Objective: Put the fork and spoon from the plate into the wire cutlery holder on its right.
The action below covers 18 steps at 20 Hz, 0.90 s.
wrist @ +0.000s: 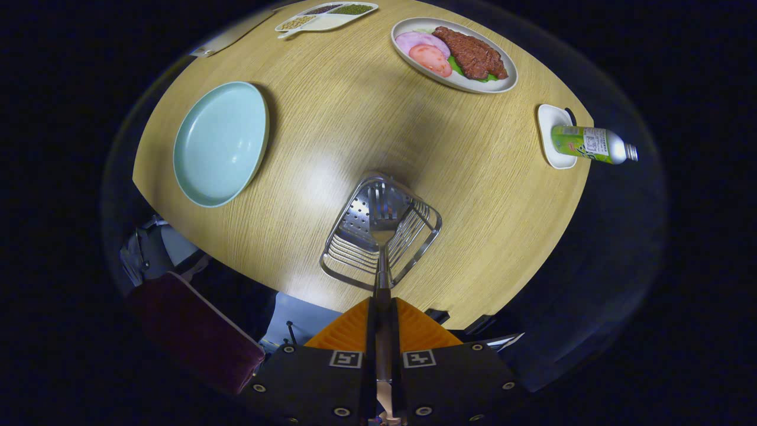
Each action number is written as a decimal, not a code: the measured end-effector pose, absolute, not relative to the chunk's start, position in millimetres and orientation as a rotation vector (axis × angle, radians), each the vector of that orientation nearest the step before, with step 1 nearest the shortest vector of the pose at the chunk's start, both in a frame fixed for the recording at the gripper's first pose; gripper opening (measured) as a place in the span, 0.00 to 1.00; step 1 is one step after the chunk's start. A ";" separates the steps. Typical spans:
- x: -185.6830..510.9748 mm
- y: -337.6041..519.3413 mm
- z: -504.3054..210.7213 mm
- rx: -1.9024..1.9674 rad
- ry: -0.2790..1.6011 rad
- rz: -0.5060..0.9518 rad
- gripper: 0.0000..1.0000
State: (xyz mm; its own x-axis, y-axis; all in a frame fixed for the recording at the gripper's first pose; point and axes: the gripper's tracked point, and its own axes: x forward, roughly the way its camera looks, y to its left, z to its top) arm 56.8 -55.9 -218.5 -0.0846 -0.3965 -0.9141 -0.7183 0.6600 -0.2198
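My gripper (383, 309) is shut on the handle of a metal fork (383, 222), which points straight ahead from between the fingers. The fork's tines hang over the opening of the wire cutlery holder (346, 251), which stands on the wooden table just beyond the fingers. I look down on it from above. Whether the tines touch the holder's perforated inside I cannot tell. The pale blue plate (220, 145) lies to the holder's left with nothing on it.
Beyond the holder lie an oval dish of meat and sliced food (455, 53) and a divided tray of beans (325, 16). A green bottle (588, 144) lies on a small white dish (549, 121) at the right. The table's near edge (248, 275) curves under the holder, with a dark red chair (195, 331) below it.
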 end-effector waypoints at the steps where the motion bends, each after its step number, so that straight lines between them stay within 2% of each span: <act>1: 55.0 -55.6 -219.3 -0.904 1.706 0.343 0.11; 4: 56.3 -53.6 -222.7 -0.891 1.694 0.345 0.13; 5: 57.5 -49.7 -218.8 -0.884 1.680 0.350 0.23; 7: 66.1 -47.1 -218.9 -0.879 1.625 0.349 0.38; 9: 67.8 -41.4 -216.7 -0.846 1.595 0.354 0.64; 10: 70.3 -39.2 -215.4 -0.832 1.572 0.352 0.80; 12: 74.9 -34.1 -210.5 -0.781 1.513 0.346 1.00; 18: 94.1 -2.2 -167.6 -0.480 1.205 0.338 1.00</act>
State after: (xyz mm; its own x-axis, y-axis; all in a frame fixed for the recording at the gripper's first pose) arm 94.1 -2.2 -167.6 0.3268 -0.0030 -0.9451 -0.4943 0.8518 -0.1736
